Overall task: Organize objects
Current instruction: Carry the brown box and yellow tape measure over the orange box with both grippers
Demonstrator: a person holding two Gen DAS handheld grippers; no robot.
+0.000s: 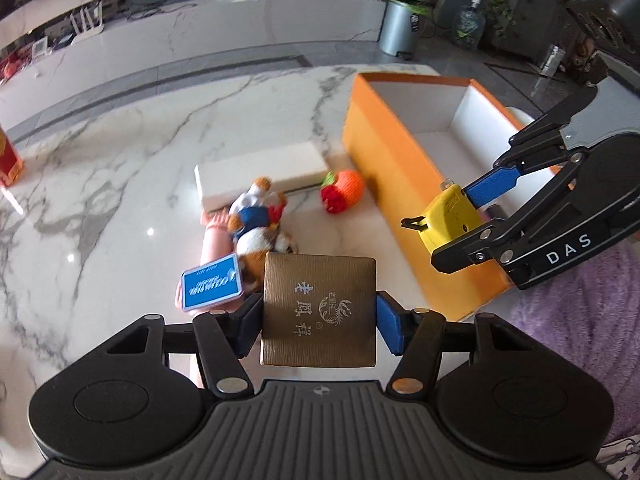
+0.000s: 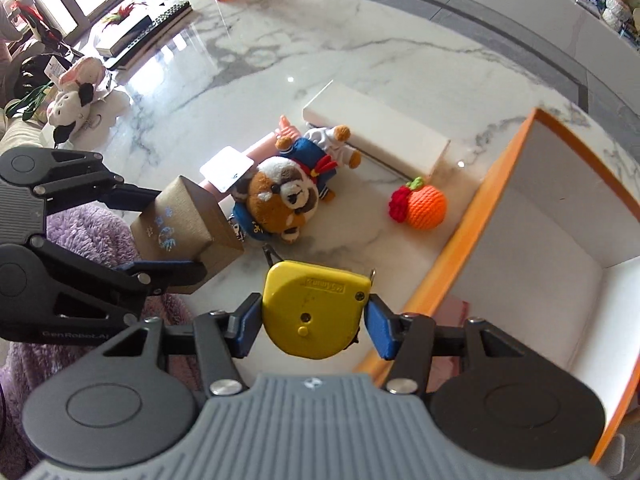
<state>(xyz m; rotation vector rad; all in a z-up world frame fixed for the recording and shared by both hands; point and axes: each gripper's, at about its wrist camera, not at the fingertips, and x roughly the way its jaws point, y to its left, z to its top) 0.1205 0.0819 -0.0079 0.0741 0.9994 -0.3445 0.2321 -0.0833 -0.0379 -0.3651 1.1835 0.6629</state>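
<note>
Gleaming under window light, a white marble desk [image 1: 140, 160] with grey veins is carrying the clutter, and beyond it a long pale counter [image 1: 200, 36], a grey bin [image 1: 400, 24] and potted greenery are filling the room.

The left claw [image 1: 319, 314] is pointing steeply down, its blue pads clamped on the two sides of a square bronze box [image 1: 319, 312] with a fine ribbed finish and pale printed characters. The right claw [image 2: 314, 314] is tilting down too, its pads gripping a rounded yellow plastic tape measure [image 2: 314, 308] with a metal hook showing at its far corner.

Just ahead of the left claw a plush dog [image 1: 260, 224] in a blue sailor outfit is lying on its back across a pink tube [image 1: 218, 240], with a blue card pack [image 1: 212, 282] leaning on the tube. Beyond the dog a flat white rectangular box [image 1: 264, 172] is lying, and to the right of that a crocheted orange ball [image 1: 344, 190] with a red tuft is sitting on the marble. Right of both claws an open orange carton [image 1: 380, 168] with white inner walls is standing at the desk's edge; a pink thing is showing in its near corner. Purple fleecy fabric [image 1: 580, 304] is lying below the right claw
</note>
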